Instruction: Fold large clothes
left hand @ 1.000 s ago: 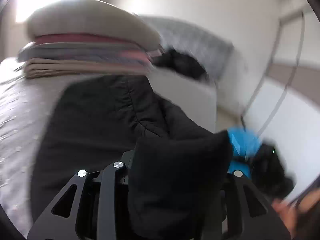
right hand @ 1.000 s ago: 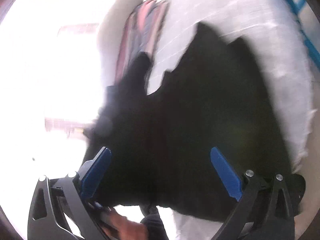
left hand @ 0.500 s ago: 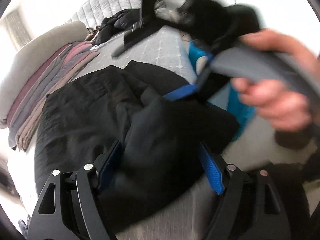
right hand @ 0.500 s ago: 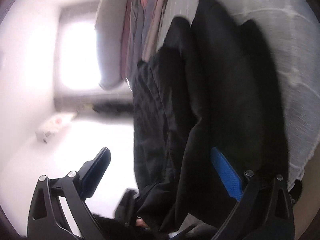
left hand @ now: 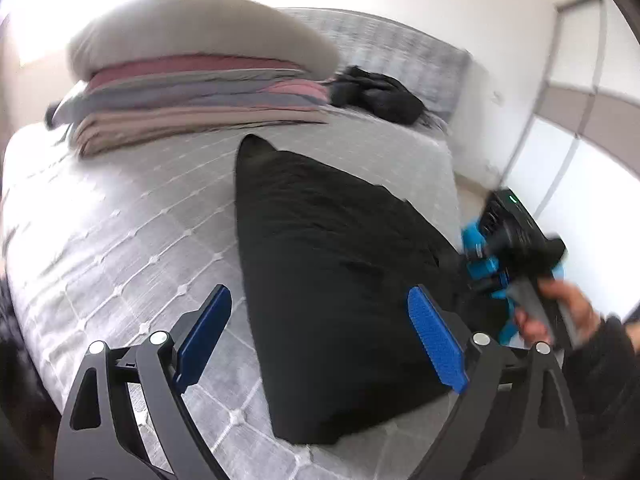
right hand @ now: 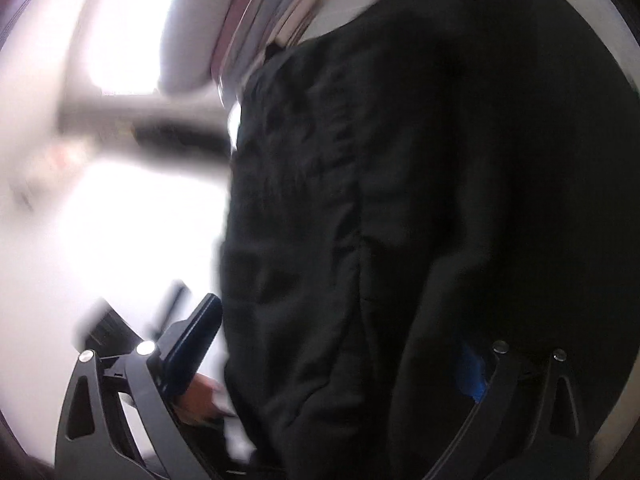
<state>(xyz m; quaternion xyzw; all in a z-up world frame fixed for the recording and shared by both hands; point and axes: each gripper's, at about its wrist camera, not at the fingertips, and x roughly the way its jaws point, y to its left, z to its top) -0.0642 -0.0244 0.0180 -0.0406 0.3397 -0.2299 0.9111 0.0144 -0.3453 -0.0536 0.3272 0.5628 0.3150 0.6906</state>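
We begin with the bed, whose quilted grey cover carries everything here. On it, toward the right edge, lies the black garment, gathered into a compact, roughly triangular bundle with no sleeve hanging loose; we judge the folding of this piece well advanced, perhaps only a final tuck and squaring left. Beyond it sits a stack of folded bedding with a pale pillow on top, and a second dark garment lies crumpled near the headboard, which we take to be unfolded work. We see no container in either view.

Our left tool hovers over the near end of the bundle with its blue pads spread wide and nothing between them. Our right tool is pressed close to the black cloth, also spread; whether cloth merely fills its gap or is gripped is blurred, though the pads stand far apart.
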